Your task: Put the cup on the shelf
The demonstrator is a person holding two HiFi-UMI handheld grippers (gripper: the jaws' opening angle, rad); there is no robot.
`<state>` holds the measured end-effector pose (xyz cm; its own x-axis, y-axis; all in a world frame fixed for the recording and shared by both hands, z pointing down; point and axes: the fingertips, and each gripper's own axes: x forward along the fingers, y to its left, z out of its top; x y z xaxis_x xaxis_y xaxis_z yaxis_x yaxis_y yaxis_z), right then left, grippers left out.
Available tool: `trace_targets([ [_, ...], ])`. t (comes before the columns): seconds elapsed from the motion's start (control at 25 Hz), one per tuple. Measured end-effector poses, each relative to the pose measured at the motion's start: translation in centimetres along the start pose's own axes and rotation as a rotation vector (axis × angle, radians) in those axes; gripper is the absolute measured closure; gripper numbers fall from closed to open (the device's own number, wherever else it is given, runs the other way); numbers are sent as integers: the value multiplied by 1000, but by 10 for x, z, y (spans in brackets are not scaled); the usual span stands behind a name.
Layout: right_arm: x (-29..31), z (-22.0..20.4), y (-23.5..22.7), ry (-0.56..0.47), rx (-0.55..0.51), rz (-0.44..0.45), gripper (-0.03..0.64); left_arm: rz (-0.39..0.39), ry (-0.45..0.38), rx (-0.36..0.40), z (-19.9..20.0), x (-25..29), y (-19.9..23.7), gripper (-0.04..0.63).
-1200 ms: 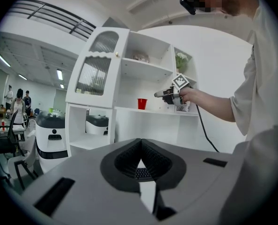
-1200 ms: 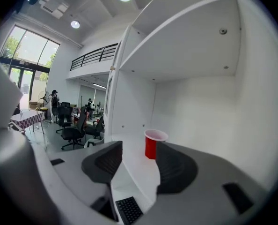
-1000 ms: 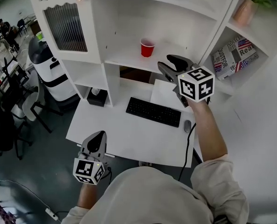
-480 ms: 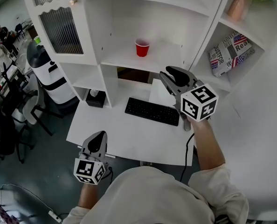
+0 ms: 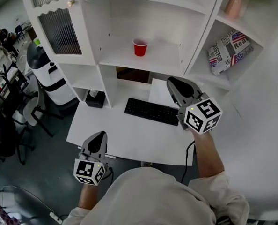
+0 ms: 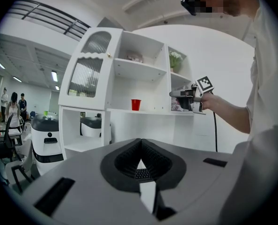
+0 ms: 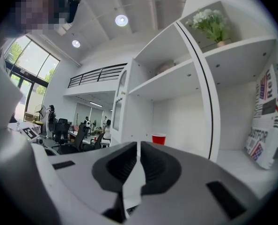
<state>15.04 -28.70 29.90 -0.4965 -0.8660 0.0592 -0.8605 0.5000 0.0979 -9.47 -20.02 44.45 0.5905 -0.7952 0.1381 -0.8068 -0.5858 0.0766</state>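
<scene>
A red cup [image 5: 140, 47] stands upright on the white shelf [image 5: 160, 62] above the desk, with nothing touching it; it also shows in the left gripper view [image 6: 135, 104] and the right gripper view [image 7: 158, 138]. My right gripper [image 5: 172, 81] hovers over the desk's right part, well back from the cup and pointing toward the shelf. Its jaws have just been closing and stand shut with nothing between them [image 7: 138, 146]. Low at the desk's front edge, my left gripper [image 5: 100, 135] is shut and empty [image 6: 140, 142].
A black keyboard [image 5: 153, 111] and a sheet of paper [image 5: 158, 91] lie on the white desk [image 5: 129, 137]. A flag-print cushion [image 5: 229, 51] fills the right shelf bay, a potted plant [image 5: 236, 1] stands above it. A white machine [image 5: 47, 71] and chairs stand left.
My right gripper has drawn back from the shelf toward the near right, away from the cup, which stays standing on the shelf. The left gripper has not moved.
</scene>
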Motion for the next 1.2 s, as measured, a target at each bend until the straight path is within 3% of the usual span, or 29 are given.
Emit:
trace_targets([
  [0.64,-34,-34,4,11,70,-1,613,-24,2,14,2,5,-17,594],
  [1.2,-41,-36,2,16,70,19,614,-27,4,16,2,9,-28,594],
])
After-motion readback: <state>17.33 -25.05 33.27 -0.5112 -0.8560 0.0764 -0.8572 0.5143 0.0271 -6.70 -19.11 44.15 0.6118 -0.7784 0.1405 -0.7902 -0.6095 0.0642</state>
